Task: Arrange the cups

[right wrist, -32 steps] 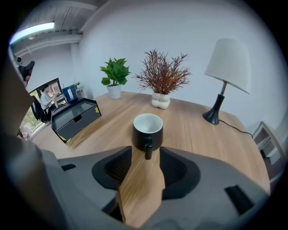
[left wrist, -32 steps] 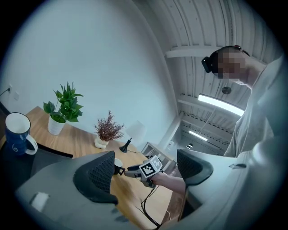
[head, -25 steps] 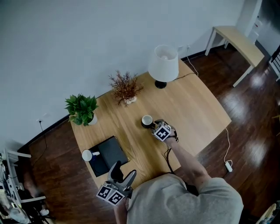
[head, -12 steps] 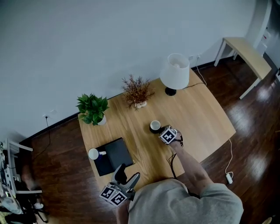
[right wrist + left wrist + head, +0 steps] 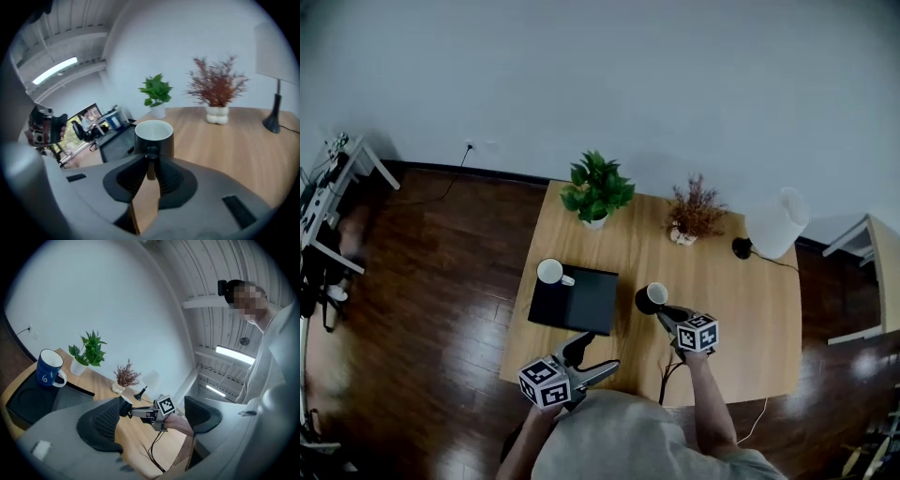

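Observation:
A black cup (image 5: 652,297) with a white inside hangs just above the wooden table (image 5: 741,309), right of a black mat (image 5: 581,302). My right gripper (image 5: 667,316) is shut on its handle; in the right gripper view the cup (image 5: 153,136) sits just beyond the closed jaws of the right gripper (image 5: 151,165). A blue cup (image 5: 550,271) with a white handle stands on the mat's far left corner, and shows again as the blue cup (image 5: 48,369) in the left gripper view. My left gripper (image 5: 595,354) is open and holds nothing at the table's near edge.
A green potted plant (image 5: 598,190), a dried plant in a white pot (image 5: 692,214) and a white lamp (image 5: 776,223) stand along the table's far side. A cable (image 5: 667,370) trails over the near edge. Dark wooden floor surrounds the table.
My right gripper closed on the black cup's handle and carried it up and towards the black mat. The head view swung round, and the left gripper shifted slightly.

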A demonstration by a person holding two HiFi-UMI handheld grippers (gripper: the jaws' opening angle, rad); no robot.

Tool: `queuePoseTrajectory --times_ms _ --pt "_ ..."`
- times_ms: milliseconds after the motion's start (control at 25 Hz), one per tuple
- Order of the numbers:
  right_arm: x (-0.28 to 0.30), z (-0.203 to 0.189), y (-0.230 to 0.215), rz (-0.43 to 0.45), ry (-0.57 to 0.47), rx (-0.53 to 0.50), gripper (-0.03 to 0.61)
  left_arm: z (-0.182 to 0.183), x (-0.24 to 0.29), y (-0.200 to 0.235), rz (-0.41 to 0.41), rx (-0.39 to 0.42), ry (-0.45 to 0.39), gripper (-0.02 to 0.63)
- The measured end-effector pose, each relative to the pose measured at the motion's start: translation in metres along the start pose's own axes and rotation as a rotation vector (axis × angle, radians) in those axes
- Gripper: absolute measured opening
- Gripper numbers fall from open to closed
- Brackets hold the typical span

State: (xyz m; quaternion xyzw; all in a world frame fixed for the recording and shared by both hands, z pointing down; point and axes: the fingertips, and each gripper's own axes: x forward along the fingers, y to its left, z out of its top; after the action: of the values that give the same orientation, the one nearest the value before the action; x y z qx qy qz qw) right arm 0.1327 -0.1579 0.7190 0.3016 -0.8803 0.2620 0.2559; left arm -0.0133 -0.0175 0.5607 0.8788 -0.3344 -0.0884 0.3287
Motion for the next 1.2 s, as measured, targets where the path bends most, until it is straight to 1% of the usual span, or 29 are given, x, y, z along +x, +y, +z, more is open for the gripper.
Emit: queuePoseTrajectory --times_ms 80,160,240,360,440,520,680,720,880,1040,1200 --pt "0.019 0.015 0.054 0.131 0.015 -0.083 0.080 0.001 -0.005 0.003 0.010 -0.009 -0.024 0.416" --pt "0.043 0.023 0.102 0.237 0.043 -0.164 0.080 0.003 -0.009 0.006 0.018 -0.012 -0.051 0.416" --pt "0.072 0.028 0.143 0.307 0.078 -0.252 0.080 0.006 -0.015 0.010 0.027 -0.014 -0.076 0.416" --pt "0.115 0.031 0.188 0.357 0.122 -0.381 0.080 0.008 -0.026 0.014 0.043 -0.017 -0.104 0.415" --pt "0.139 0.034 0.205 0.368 0.132 -0.434 0.080 0.008 -0.032 0.017 0.054 -0.018 -0.124 0.414" --pt "0.155 0.037 0.216 0.357 0.134 -0.490 0.080 0.009 -0.039 0.020 0.068 -0.024 -0.145 0.414" --pt "0.173 0.041 0.231 0.311 0.151 -0.674 0.080 0.014 -0.052 0.024 0.090 -0.034 -0.168 0.414" --pt "0.178 0.038 0.231 0.308 0.160 -0.702 0.080 0.015 -0.053 0.025 0.093 -0.034 -0.174 0.414" --pt "0.184 0.032 0.228 0.301 0.195 -0.717 0.080 0.020 -0.055 0.027 0.100 -0.033 -0.197 0.414" --pt "0.186 0.034 0.232 0.292 0.211 -0.716 0.080 0.021 -0.060 0.027 0.103 -0.033 -0.193 0.414" --pt "0.187 0.036 0.234 0.263 0.203 -0.708 0.076 0.022 -0.062 0.027 0.103 -0.036 -0.190 0.414"
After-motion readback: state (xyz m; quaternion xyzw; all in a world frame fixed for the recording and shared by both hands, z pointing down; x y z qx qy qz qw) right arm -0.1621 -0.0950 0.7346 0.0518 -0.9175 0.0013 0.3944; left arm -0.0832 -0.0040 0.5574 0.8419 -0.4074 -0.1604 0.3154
